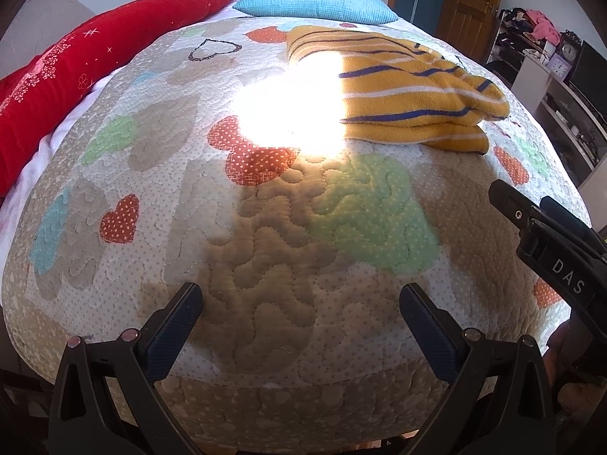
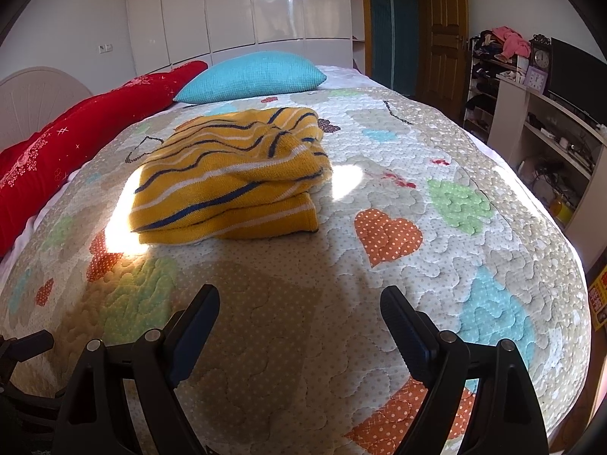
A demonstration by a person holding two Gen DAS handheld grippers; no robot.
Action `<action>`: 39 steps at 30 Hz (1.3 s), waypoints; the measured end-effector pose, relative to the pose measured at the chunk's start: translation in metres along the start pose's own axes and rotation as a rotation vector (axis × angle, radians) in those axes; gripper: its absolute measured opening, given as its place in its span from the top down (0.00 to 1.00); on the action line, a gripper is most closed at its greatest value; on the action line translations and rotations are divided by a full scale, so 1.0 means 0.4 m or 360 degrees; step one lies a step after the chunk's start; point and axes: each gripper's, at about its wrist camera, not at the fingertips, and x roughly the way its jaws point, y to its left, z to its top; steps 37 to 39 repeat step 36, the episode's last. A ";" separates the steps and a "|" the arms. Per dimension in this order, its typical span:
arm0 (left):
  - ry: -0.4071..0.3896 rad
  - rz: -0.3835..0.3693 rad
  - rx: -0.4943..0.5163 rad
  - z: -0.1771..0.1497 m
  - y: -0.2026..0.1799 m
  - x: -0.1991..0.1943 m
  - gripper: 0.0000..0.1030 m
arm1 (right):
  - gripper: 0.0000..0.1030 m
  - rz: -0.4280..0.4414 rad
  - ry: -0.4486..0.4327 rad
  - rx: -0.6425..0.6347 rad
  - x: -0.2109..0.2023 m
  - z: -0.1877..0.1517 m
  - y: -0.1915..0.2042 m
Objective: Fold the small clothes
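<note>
A yellow knitted garment with blue and white stripes (image 2: 231, 174) lies folded in a thick stack on the quilted bedspread (image 2: 379, 197). It also shows in the left wrist view (image 1: 409, 94), at the upper right beside a bright sun patch. My left gripper (image 1: 301, 303) is open and empty, low over the near part of the bed, well short of the garment. My right gripper (image 2: 299, 307) is open and empty, a little in front of the garment. The right gripper's body (image 1: 550, 242) shows at the right edge of the left wrist view.
A blue pillow (image 2: 250, 76) and a red blanket (image 2: 76, 140) lie at the head and left side of the bed. Shelves with a clock and clutter (image 2: 538, 87) stand to the right. A wooden door (image 2: 444, 34) and white wardrobes (image 2: 242, 7) are behind.
</note>
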 end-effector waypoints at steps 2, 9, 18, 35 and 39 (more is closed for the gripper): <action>0.0006 -0.0007 -0.0002 0.001 0.000 0.005 0.00 | 0.12 0.0000 -0.0003 0.0001 0.002 0.001 -0.002; 0.0019 -0.0010 -0.0017 0.008 0.009 0.022 0.00 | 0.12 -0.0013 0.0012 0.0016 0.021 0.004 -0.014; 0.0026 -0.0006 -0.0011 0.010 0.008 0.036 0.00 | 0.12 0.0001 0.0079 0.0019 0.058 -0.006 -0.014; -0.0101 -0.0011 -0.0095 0.035 0.064 -0.007 0.00 | 0.10 0.0034 0.0055 -0.0066 0.018 -0.011 0.015; -0.0107 0.0000 -0.0114 0.043 0.080 -0.009 0.00 | 0.10 0.0034 0.0058 -0.0074 0.017 -0.012 0.016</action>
